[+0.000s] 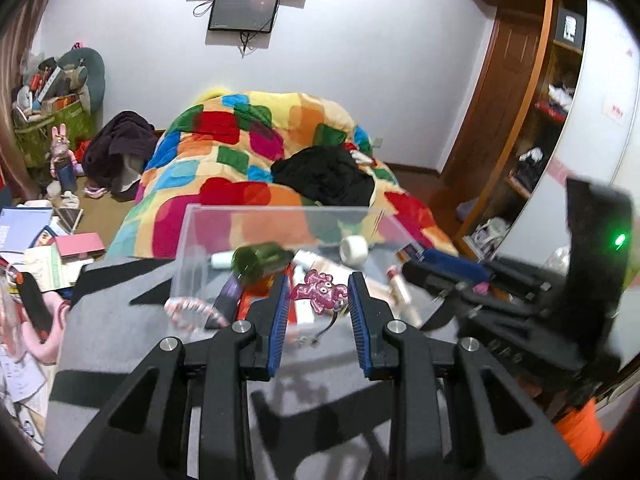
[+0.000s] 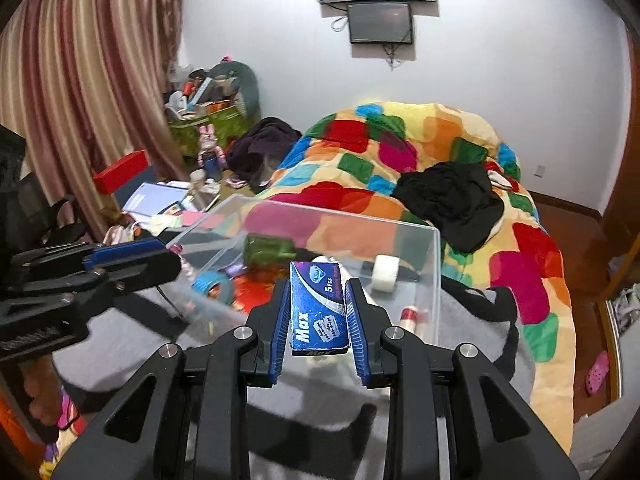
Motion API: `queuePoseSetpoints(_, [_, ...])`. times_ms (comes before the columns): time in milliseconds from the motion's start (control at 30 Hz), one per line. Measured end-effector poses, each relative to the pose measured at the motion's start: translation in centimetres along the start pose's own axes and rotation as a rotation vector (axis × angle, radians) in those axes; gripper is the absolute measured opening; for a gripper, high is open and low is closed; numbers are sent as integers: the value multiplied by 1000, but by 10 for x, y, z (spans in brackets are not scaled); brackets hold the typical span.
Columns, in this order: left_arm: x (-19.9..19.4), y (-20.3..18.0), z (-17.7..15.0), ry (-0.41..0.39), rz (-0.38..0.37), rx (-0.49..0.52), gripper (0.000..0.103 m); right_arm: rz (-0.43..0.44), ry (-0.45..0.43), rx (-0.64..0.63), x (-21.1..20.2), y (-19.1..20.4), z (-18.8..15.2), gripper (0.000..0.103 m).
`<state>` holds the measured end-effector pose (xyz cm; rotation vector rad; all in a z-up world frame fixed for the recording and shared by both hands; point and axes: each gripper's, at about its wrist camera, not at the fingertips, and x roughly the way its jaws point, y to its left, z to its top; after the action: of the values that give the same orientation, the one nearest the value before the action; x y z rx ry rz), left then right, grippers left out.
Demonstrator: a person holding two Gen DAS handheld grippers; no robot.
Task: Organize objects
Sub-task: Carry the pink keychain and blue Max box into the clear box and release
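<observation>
The right gripper (image 2: 318, 312) squeezes a small blue box (image 2: 318, 310) with "Max" written on it, and its two blue pads press on the box's sides. The box hangs at the near edge of a clear plastic bin (image 2: 434, 264), just at 6 o'clock of the bin. Inside the bin lie a green bottle (image 2: 270, 250) at 11 o'clock, a white tape roll (image 2: 385, 273) at 2 o'clock and a blue tape roll (image 2: 214, 286) at 9 o'clock. The left gripper (image 1: 319, 304) is spread apart and grasps nothing. A shiny pink toy figure (image 1: 318, 290) sits between its blue pads, but the pads stay apart from it. From the left wrist view the green bottle (image 1: 260, 260) lies at 11 o'clock of the toy and the white tape roll (image 1: 354, 249) at 1 o'clock. The bin rests on a gray blanket (image 1: 120, 320). Behind it is a bed with a colorful quilt (image 2: 400, 152), and black clothes (image 2: 452, 200) lie on top of the quilt.
</observation>
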<state>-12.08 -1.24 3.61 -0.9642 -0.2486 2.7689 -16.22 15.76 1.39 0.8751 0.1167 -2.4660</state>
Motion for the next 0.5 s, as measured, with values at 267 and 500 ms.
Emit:
queuePoseSetpoints(267, [28, 6, 14, -3, 20, -18, 29, -19, 67, 7, 32, -6, 1, 25])
queuePoseSetpoints(500, [62, 15, 0, 122, 12, -46, 29, -10, 120, -17, 44, -5, -6, 26])
